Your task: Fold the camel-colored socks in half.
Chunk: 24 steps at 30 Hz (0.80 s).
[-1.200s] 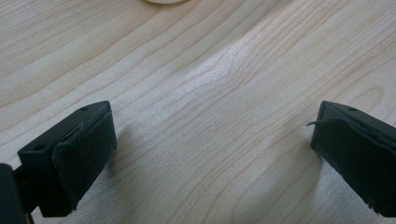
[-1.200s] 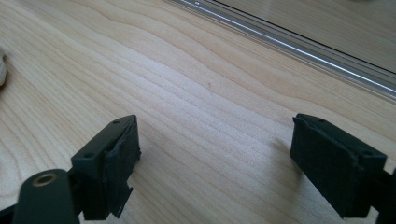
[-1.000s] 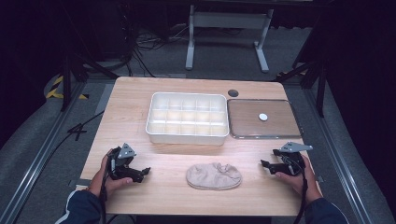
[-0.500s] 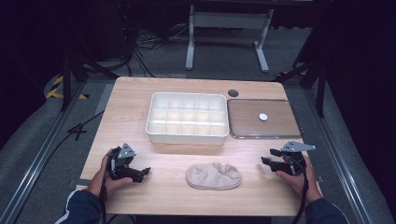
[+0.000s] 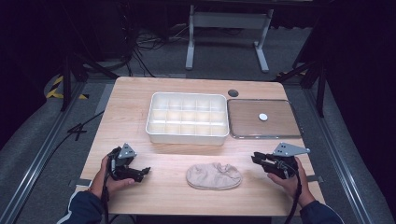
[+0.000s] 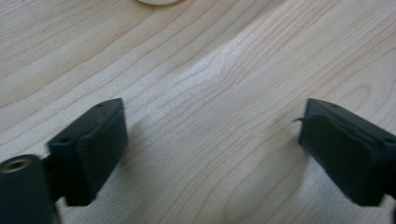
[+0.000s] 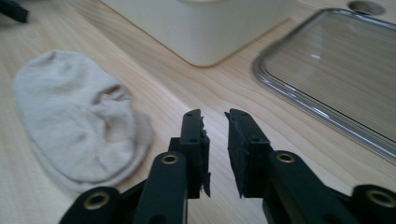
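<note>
A: Where does the pale beige fabric sock [image 5: 214, 176] lie right now?

B: Flat on the light wooden counter [image 5: 135, 102], near the front edge, between the two hands. It is well apart from the white plastic compartment tray [image 5: 187, 118] behind it and from the clear-lidded flat tray with a metal rim [image 5: 261, 118] to the right of that.

A: And the grippers?

B: The left gripper [image 5: 135, 173] has its jaws standing wide with only bare wood between them, though they have just been closing a little. The right gripper [image 5: 259, 160] has just been closing too; its jaws are nearly together with a narrow slit left, and nothing is held in them. In the right gripper view the sock sits off to the left of the jaws, not in line with them.

A: So the step in hand looks like the reach for the sock?

B: I'd judge so. To do it well, the right gripper should spread its jaws again before coming in, since that slit won't take in a fold of fabric. Then swing toward the sock's near edge, come in low, and pinch a raised wrinkle or the cuff opening rather than the flat middle. The left one, already wide, could pin or take the opposite end so the cloth doesn't slide across the smooth wood.
</note>
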Tool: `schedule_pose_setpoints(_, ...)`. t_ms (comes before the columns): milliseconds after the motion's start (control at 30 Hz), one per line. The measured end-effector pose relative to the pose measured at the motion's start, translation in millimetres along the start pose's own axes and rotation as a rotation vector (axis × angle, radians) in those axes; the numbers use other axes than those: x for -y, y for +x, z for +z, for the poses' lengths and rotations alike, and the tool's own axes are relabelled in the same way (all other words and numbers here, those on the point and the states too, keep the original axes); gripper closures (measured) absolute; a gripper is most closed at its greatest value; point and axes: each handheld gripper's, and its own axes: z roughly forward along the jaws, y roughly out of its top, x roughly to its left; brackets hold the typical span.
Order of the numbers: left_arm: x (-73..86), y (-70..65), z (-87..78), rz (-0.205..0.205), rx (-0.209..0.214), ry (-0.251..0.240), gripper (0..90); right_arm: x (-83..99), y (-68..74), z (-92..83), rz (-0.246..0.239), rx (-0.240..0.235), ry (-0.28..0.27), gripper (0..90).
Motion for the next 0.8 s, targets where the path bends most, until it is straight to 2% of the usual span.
schedule_pose_setpoints(133, -2.4, -2.2, -1.7, -0.009, 0.013, 0.011, 23.9, -7.2, 17.4, 7.7, -0.044, -0.041, 0.000, 83.3)
schedule_pose_setpoints(200, -4.3, -4.1, -2.1, -0.018, 0.039, -0.007, 29.5, -10.5, 26.4, 13.9, -0.064, -0.064, 0.003, 84.7)
schedule_pose_setpoints(300, -11.8, -11.7, -3.7, -0.016, 0.044, -0.041, 32.2, -15.9, 41.5, 25.6, -0.101, -0.103, 0.011, 86.9)
schedule_pose_setpoints(433, -25.1, -29.7, -2.5, -0.012, 0.103, -0.084, 33.4, -21.5, 62.8, 43.7, -0.151, -0.155, 0.036, 88.9)
schedule_pose_setpoints(500, -33.0, -41.4, 0.1, 0.016, 0.134, -0.103, 34.0, -22.8, 73.8, 53.4, -0.175, -0.180, 0.056, 89.1)
schedule_pose_setpoints(633, -48.4, -63.6, 8.4, 0.042, 0.191, -0.119, 34.6, -22.2, 89.7, 70.6, -0.215, -0.206, 0.100, 89.3)
schedule_pose_setpoints(733, -57.1, -77.3, 18.3, 0.071, 0.219, -0.111, 34.7, -20.3, 96.5, 82.4, -0.221, -0.221, 0.128, 89.3)
schedule_pose_setpoints(767, -61.1, -84.3, 23.9, 0.095, 0.218, -0.093, 34.6, -19.8, 97.8, 84.5, -0.225, -0.223, 0.136, 89.4)
schedule_pose_setpoints(800, -63.5, -88.3, 27.8, 0.103, 0.222, -0.087, 34.6, -17.8, 100.4, 88.4, -0.234, -0.220, 0.140, 89.4)
